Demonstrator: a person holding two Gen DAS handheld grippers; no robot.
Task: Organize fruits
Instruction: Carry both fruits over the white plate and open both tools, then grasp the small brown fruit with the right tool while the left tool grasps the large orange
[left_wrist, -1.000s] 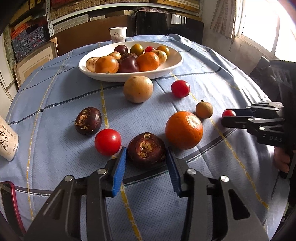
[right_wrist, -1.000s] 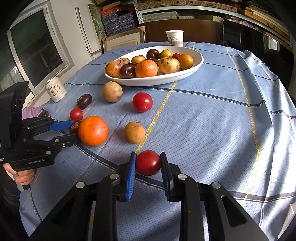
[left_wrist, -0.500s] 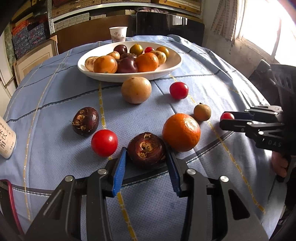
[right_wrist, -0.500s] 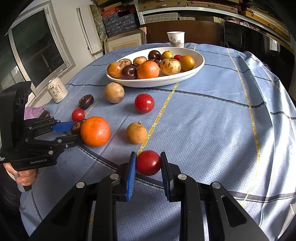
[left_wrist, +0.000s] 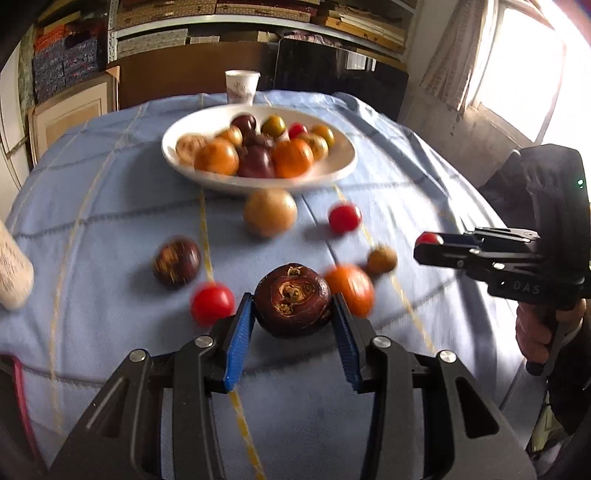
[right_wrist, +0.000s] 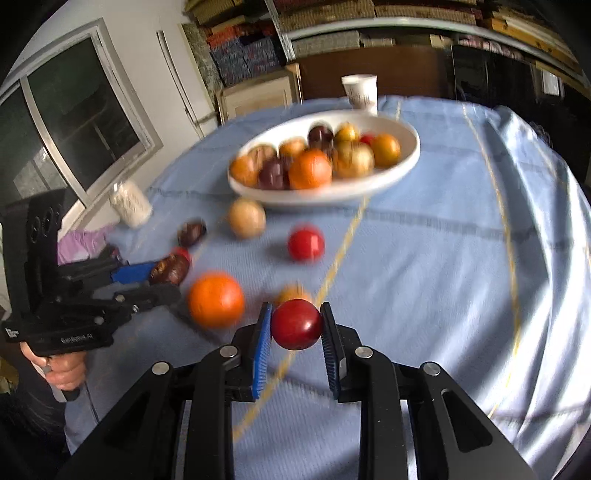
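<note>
Left wrist view shows the left claw (left_wrist: 291, 325) clamped on a dark brown fruit (left_wrist: 291, 300), probably for the white bowl (left_wrist: 343, 162). Likewise, the right claw (right_wrist: 295, 334) grips a red fruit (right_wrist: 296, 324).

The right gripper (right_wrist: 295, 328) clamps a red tomato (right_wrist: 296, 324) between its blue pads, above the blue tablecloth (right_wrist: 443, 258). Left of the tomato lies an orange (right_wrist: 216, 300); farther left, the left gripper (right_wrist: 157, 277) pinches a dark brown fruit (right_wrist: 170, 269). Beyond the tomato sits the white bowl (right_wrist: 406, 155) of fruit.
</note>
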